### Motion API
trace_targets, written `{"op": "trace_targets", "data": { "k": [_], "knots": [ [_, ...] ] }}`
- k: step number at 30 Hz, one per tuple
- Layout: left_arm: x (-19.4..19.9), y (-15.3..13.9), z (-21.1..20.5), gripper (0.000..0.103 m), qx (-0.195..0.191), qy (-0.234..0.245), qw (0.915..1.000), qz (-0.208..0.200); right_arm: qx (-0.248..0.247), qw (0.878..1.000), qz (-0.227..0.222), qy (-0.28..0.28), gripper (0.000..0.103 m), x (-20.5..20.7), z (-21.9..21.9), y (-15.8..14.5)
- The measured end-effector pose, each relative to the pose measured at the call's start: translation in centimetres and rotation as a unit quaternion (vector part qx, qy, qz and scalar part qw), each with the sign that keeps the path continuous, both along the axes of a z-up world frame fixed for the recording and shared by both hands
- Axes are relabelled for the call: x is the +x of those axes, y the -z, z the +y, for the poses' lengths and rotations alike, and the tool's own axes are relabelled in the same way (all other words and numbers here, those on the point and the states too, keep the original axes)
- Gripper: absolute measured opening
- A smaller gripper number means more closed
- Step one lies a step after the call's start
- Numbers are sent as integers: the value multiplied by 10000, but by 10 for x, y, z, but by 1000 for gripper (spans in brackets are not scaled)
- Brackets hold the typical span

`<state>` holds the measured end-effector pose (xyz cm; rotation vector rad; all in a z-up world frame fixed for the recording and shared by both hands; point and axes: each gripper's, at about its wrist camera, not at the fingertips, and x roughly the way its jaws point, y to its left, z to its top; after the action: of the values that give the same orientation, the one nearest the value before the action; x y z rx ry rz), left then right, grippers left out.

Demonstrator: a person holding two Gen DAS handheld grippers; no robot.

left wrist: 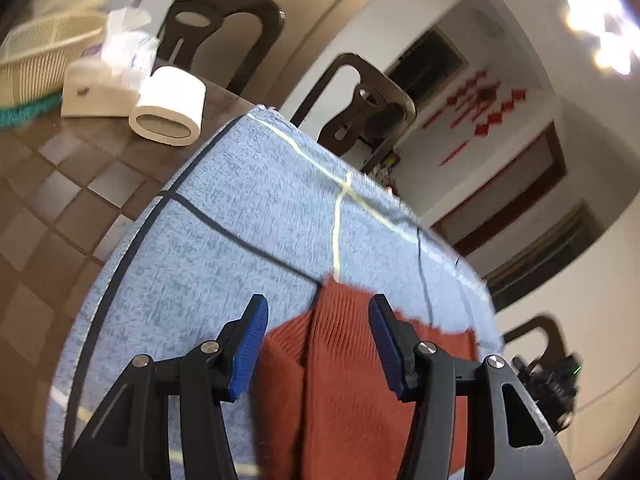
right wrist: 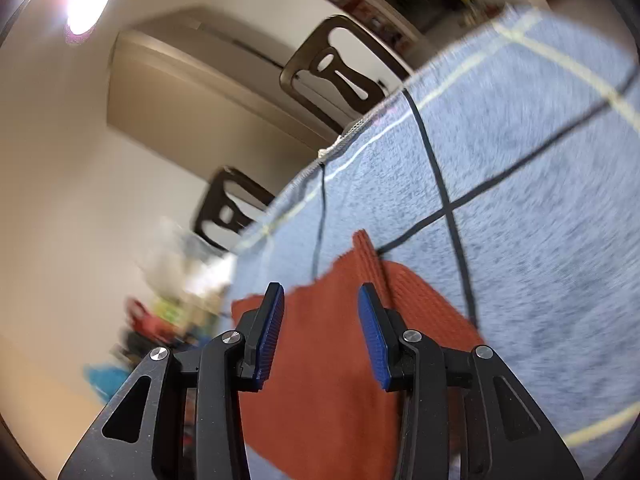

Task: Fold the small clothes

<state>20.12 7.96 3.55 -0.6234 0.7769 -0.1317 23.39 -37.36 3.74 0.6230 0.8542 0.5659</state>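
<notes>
A rust-red ribbed knit garment [left wrist: 344,380] lies on a light blue towel [left wrist: 224,208] crossed by dark and pale lines. My left gripper [left wrist: 318,310] hangs just above the garment with its blue pads apart and nothing pinched between them. The right wrist view shows the same garment [right wrist: 332,360] on the towel [right wrist: 540,220], with a ribbed strip pointing away. Over it my right gripper [right wrist: 320,298] stands open, its pads clear of the cloth. The near parts of the garment are hidden under both grippers' frames.
A toilet paper roll [left wrist: 170,106], a white box [left wrist: 94,88], plastic bags and a cream basket [left wrist: 36,52] sit at the far left of the tiled table [left wrist: 60,184]. Dark chairs [left wrist: 360,108] stand behind the table's far edge, and two chairs [right wrist: 336,76] appear in the right wrist view.
</notes>
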Motion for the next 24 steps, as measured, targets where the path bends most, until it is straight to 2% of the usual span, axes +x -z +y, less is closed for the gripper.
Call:
{"op": "trace_targets", "data": {
  "k": [4,7,8,9,13,15,17,21,24],
  "knots": [
    [-3,9,-22,55,620,365,9973,129,-957,9953,-90,-153,40,-6,17,5],
    [-7,21,-38,55,1136,528,9917,306,-1612,9868,-79,-166,39,-13,21,16],
    [-10,23,-43,55,1428,537,9879,286,-1912,9815,-39,-128,36,-16,21,22],
    [-12,24,-45,55,1626,554,9847,306,-2128,9770,-137,-99,27,-20,20,24],
    [-25,15,-42,55,1650,580,9839,362,-2506,9676,-306,60,27,-41,16,9],
    [-35,2,-50,55,1823,596,9813,140,-2799,9579,-633,67,30,-60,24,-3],
    [-47,-12,-66,55,1940,734,9782,-112,-2873,9545,-802,1,30,-67,34,-7],
    [-60,-19,-108,55,1934,1289,9720,-341,-2963,9499,-889,-445,30,-86,64,-1],
    [-63,-5,-135,55,1975,1644,9661,-244,-3197,9424,-762,-614,30,-90,76,16]
  ]
}}
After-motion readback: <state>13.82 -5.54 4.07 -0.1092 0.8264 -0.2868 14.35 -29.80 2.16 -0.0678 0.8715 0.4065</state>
